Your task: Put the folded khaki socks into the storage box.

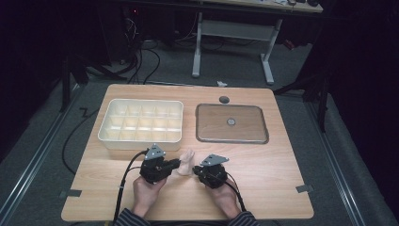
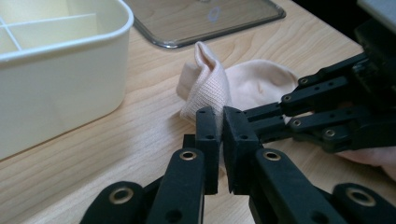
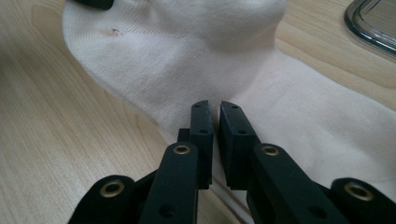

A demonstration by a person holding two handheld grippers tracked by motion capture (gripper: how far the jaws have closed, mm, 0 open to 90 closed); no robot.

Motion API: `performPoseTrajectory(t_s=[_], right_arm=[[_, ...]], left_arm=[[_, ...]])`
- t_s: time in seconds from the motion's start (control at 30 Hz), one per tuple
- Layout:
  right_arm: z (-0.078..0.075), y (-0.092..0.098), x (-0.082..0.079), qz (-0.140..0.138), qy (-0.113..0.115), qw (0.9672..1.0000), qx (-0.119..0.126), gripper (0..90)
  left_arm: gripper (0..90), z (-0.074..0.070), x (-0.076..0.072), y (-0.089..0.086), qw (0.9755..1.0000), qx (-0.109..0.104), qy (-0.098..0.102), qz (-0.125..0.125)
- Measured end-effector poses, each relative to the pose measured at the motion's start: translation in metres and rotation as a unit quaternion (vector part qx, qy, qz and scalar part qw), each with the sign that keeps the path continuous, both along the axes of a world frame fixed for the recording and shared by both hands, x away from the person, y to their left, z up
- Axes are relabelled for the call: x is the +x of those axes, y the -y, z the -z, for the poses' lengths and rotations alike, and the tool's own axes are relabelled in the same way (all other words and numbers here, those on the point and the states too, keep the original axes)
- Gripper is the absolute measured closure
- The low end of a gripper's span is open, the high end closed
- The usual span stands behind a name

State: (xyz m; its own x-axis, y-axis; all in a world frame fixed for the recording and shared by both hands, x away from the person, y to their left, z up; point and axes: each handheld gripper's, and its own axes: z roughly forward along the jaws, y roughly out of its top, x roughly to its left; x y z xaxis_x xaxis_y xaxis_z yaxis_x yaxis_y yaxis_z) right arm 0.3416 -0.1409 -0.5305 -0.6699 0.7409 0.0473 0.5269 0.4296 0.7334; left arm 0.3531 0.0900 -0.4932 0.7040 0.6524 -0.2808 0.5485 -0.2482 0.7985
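The left tool (image 2: 220,114) pinches the edge of a soft pale sock (image 2: 210,86) and lifts it up. The right tool (image 3: 214,109) is squeezed tight on the sock's other end, which lies flat on the wooden surface (image 1: 263,174).

The bench (image 1: 263,174) is lit evenly from above, while the room around it stays very dark. Both claw views are bright, a little soft at the near edge.

High view: fixed above the person's side, looking forward and down over the whole table (image 1: 263,188), far off. Left gripper view: rides low and close, looking along its jaws at the sock (image 2: 210,86), box (image 2: 56,79) and tray (image 2: 205,21). Right gripper view: very close over the same sock (image 3: 196,60).
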Motion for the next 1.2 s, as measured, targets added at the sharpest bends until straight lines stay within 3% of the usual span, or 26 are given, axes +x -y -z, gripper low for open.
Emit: performPoseTrajectory(t_s=[0.5, 0.83, 1.03, 1.2], right_arm=[[-0.002, -0.015, 0.005, -0.020, -0.004, 0.9997, -0.009, 84.1], [-0.001, -0.028, 0.005, -0.036, -0.013, 0.9993, 0.004, 83.6], [-0.002, -0.027, 0.006, -0.036, -0.018, 0.9991, 0.011, 80.6], [-0.014, -0.013, 0.002, -0.017, -0.001, 0.9996, 0.021, 75.9]], left_arm=[[86.9, -0.005, -0.001, -0.006, 0.9996, -0.025, 0.007, 0.009], [87.2, -0.006, -0.003, -0.003, 0.9987, -0.046, 0.005, 0.024], [87.2, -0.006, -0.003, -0.003, 0.9988, -0.044, 0.004, 0.024], [87.1, -0.007, -0.003, -0.005, 0.9989, -0.040, 0.005, 0.025]])
